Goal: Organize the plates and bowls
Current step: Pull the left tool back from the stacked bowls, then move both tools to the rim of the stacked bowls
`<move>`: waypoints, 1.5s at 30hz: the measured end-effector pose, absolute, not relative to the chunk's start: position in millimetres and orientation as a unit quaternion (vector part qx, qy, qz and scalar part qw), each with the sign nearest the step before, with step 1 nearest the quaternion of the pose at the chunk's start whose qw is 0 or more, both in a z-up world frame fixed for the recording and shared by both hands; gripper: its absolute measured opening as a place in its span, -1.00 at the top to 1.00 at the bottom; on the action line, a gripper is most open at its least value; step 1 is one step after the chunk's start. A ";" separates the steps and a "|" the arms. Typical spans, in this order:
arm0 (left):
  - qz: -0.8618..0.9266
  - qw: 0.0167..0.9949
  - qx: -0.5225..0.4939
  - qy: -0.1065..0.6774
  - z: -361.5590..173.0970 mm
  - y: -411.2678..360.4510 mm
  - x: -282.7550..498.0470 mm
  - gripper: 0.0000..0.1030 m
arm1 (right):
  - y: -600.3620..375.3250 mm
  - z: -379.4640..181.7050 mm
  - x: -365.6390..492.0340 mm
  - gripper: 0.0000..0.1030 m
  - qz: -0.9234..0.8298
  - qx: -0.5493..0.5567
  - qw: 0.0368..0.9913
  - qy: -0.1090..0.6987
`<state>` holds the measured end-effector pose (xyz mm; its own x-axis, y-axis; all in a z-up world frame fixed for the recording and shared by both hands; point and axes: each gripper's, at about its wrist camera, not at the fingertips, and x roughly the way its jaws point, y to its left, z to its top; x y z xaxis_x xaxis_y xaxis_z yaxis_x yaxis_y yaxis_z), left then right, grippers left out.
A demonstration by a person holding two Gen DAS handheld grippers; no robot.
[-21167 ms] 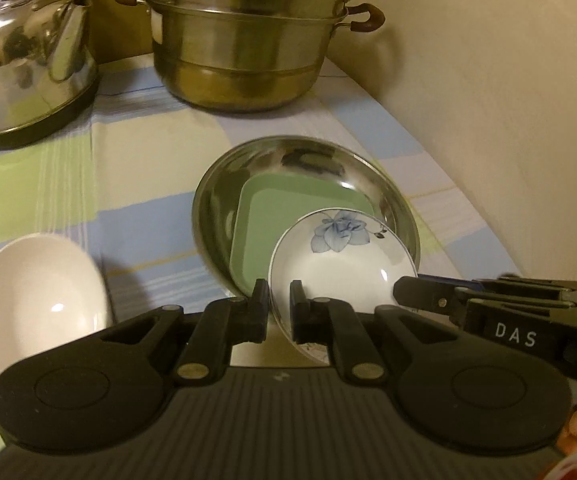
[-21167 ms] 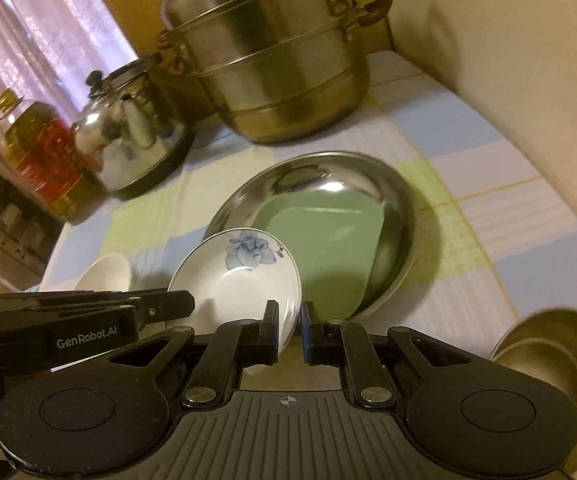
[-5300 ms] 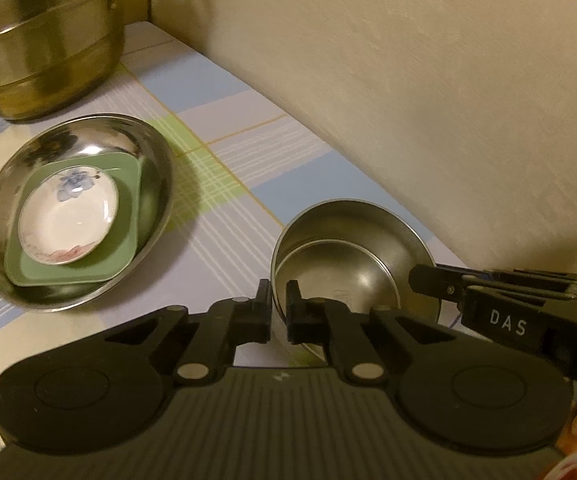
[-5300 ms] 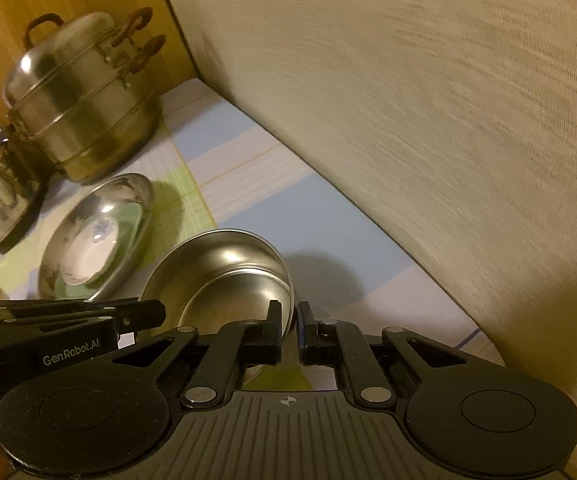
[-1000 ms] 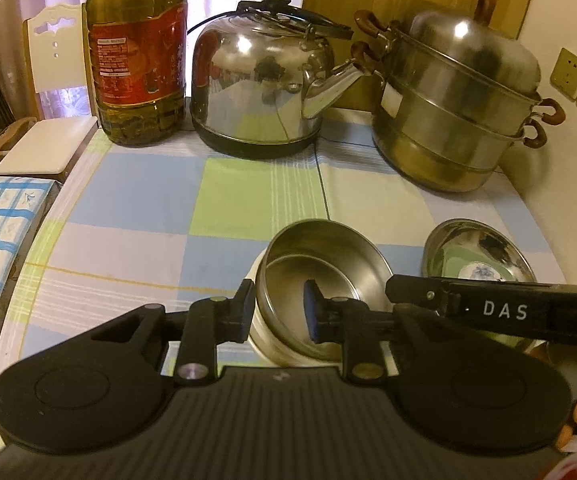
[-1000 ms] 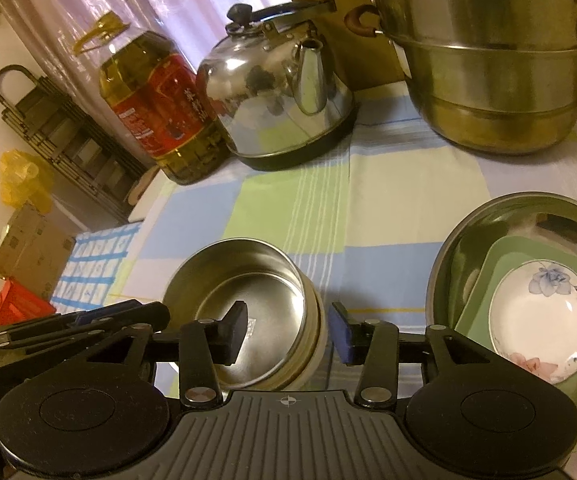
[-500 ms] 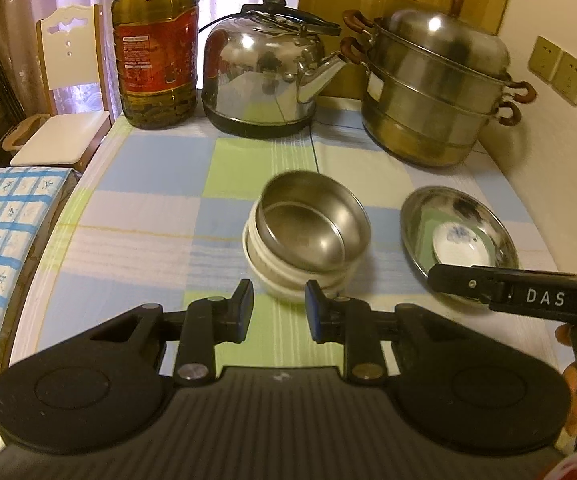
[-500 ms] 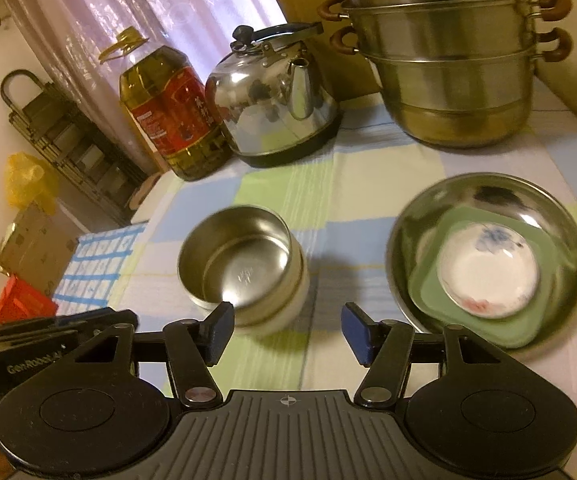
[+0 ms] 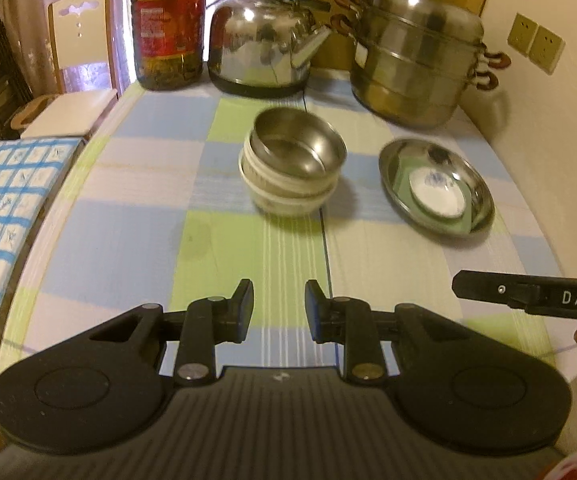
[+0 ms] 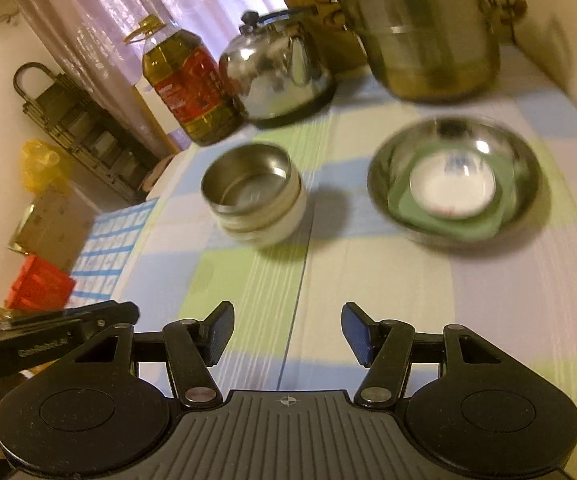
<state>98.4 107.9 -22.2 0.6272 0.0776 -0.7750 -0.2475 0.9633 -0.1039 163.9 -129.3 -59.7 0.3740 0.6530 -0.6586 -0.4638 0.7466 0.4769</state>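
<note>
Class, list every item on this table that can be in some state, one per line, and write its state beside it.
steel bowl: nested atop the white bowls
white bowls: stacked, upright
steel plate: holds the green plate
green plate: under the flowered dish
flowered dish: on top, empty
kettle: lid on
steamer pot: lidded
left gripper: open, empty
right gripper: open, empty

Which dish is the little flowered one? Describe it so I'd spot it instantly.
Find the tall steamer pot by the wall; just in front lies a wide steel pan. Inside it, on a green square plate, sits the flowered saucer: the only white dish with a blue bloom.
</note>
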 end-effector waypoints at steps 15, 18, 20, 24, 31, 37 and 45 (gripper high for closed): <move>0.068 0.890 -0.103 0.439 -29.3 57.5 54.8 0.53 | -174.5 -72.8 104.3 -0.16 0.316 0.071 0.824 0.465; 0.064 0.889 -0.102 0.442 -31.4 47.4 48.0 0.53 | -182.4 -74.8 95.4 -0.16 0.313 0.067 0.825 0.466; 0.062 0.889 -0.102 0.442 -32.0 42.6 44.8 0.53 | -187.0 -76.3 90.3 -0.16 0.312 0.067 0.824 0.467; 0.063 0.889 -0.103 0.442 -32.1 35.6 37.4 0.53 | -194.9 -77.3 81.0 -0.16 0.310 0.067 0.825 0.468; 0.069 0.888 -0.105 0.442 -31.5 29.4 26.6 0.53 | -200.8 -78.1 71.5 -0.16 0.311 0.068 0.824 0.468; 0.072 0.890 -0.103 0.439 -27.8 26.5 21.9 0.53 | -201.3 -77.7 67.3 -0.16 0.314 0.067 0.824 0.467; 0.078 0.887 -0.106 0.442 -29.3 27.3 17.2 0.53 | -200.1 -81.6 66.4 -0.16 0.317 0.070 0.820 0.472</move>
<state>17.2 27.3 -29.3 0.5970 0.0449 -0.8010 -0.2330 0.9651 -0.1196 66.4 -200.1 -81.6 0.3535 0.5855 -0.7296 -0.4538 0.7893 0.4135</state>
